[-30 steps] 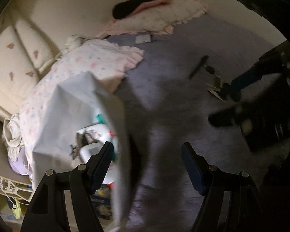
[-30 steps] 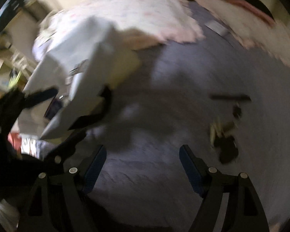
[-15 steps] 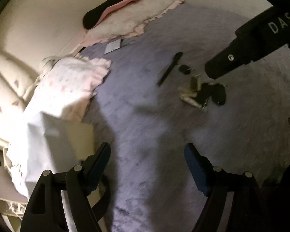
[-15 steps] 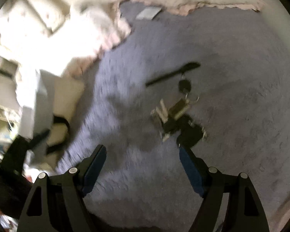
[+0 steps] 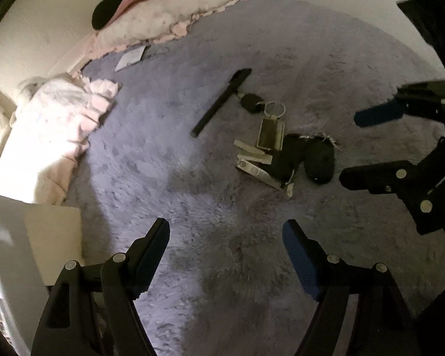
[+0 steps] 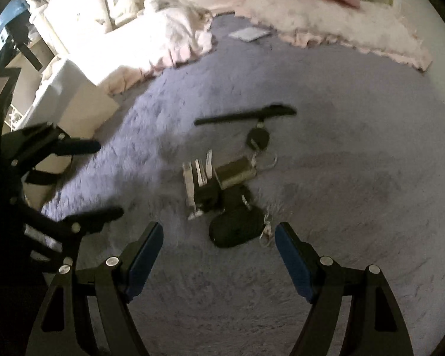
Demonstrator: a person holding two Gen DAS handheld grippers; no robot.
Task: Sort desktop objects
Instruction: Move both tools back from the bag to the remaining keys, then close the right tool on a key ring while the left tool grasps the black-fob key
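Observation:
A small heap lies on the purple plush cover (image 5: 151, 154): a black pen (image 5: 222, 101), a round black fob (image 5: 250, 101), a metal keyring tag (image 5: 270, 132), pale clips (image 5: 252, 157) and a black oval case (image 5: 319, 160). The heap shows in the right wrist view too, with the pen (image 6: 246, 115) and the case (image 6: 237, 231). My left gripper (image 5: 226, 234) is open and empty, short of the heap. My right gripper (image 6: 219, 237) is open and empty, its jaws on either side of the case, above it. It also shows in the left wrist view (image 5: 370, 145).
A white box (image 5: 29, 237) stands at the left edge of the cover, next to a pink frilled blanket (image 5: 53, 124). A frilled pillow (image 5: 175, 9) with a black and pink item (image 5: 127, 0) lies at the back. A small card (image 5: 130, 57) lies near it.
Both grippers have swung away from the white box toward the heap of small objects. The right gripper has come closer over the black case. Both stay open.

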